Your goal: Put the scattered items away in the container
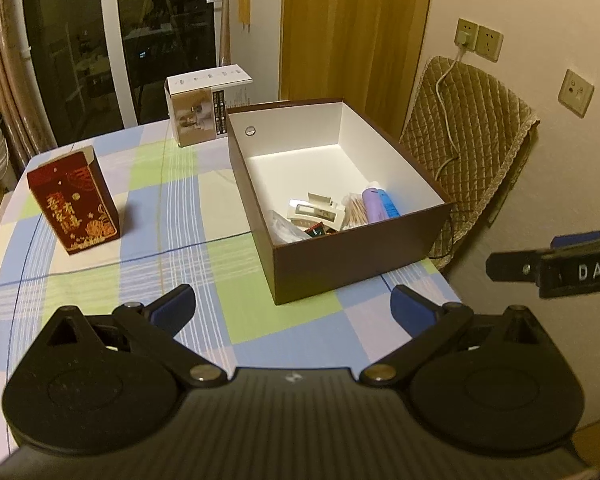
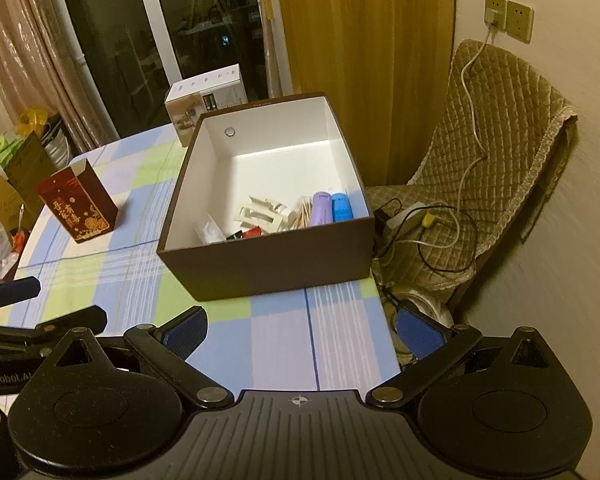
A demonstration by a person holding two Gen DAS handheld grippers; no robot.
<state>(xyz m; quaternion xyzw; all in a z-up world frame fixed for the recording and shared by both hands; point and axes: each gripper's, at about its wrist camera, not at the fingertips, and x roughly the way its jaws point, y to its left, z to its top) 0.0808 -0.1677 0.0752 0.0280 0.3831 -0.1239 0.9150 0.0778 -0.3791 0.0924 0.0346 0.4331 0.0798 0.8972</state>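
Note:
A brown box (image 1: 356, 264) with a white inside stands on the checked tablecloth; it also shows in the right wrist view (image 2: 268, 264). Inside lie a purple tube (image 1: 371, 205), a blue tube (image 1: 389, 204), cotton swabs (image 1: 354, 210), a white holder (image 1: 316, 212) and small packets. My left gripper (image 1: 292, 312) is open and empty, held above the cloth in front of the box. My right gripper (image 2: 302, 332) is open and empty, near the table's front right edge. Part of the right gripper (image 1: 556, 268) shows at the right of the left wrist view.
A red and gold carton (image 1: 74, 200) stands on the left of the table. A white product box (image 1: 208, 104) stands behind the brown box. A padded chair (image 2: 500, 152) with cables and a power strip is right of the table. Bags (image 2: 4, 184) sit on the floor at left.

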